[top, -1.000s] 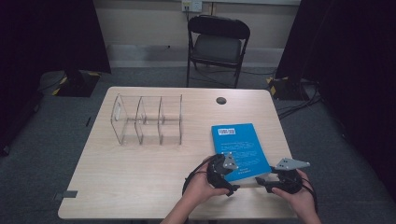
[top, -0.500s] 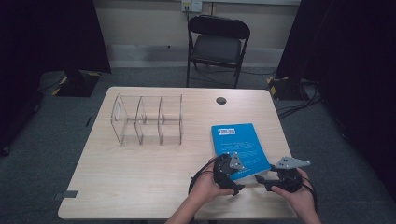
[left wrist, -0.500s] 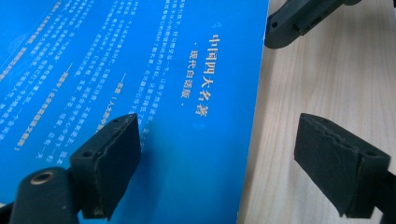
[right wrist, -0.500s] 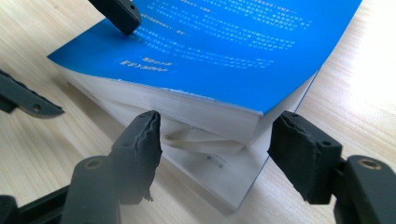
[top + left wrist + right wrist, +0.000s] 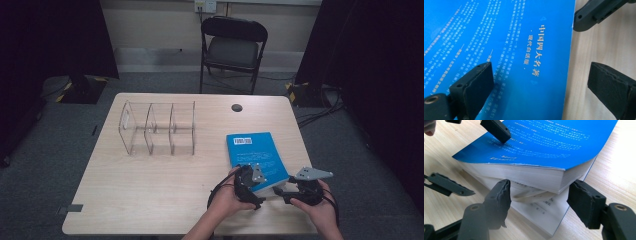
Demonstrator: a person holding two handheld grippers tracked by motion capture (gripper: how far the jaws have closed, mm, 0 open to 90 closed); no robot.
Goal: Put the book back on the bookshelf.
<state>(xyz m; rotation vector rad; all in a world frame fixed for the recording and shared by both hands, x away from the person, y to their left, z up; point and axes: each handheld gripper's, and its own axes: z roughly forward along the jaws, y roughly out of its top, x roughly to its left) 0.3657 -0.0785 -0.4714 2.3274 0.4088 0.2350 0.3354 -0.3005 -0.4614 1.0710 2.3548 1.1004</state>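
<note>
A thick blue book (image 5: pixel 252 150) lies on the right half of the wooden table (image 5: pixel 165 185). In the right gripper view its near corner (image 5: pixel 549 142) is raised, with loose pages curling beneath. My right gripper (image 5: pixel 541 195) is at that corner, jaws apart on either side of the curled pages and under the raised block. My left gripper (image 5: pixel 536 82) hangs over the cover (image 5: pixel 511 50). Its jaws have just been opening and straddle the book's edge, one over the cover and one over bare wood. One of its fingers (image 5: pixel 496 130) rests on the cover. Both hands sit near the front edge.
A clear acrylic organiser (image 5: pixel 157 127) with three compartments stands on the left half of the table. A small black disc (image 5: pixel 236 107) lies near the far edge. A folding chair (image 5: pixel 232 47) stands behind the table, and dark curtains hang at both sides.
My left gripper has shifted a little to the right, over the book's near corner. The right gripper and the book have stayed put.
</note>
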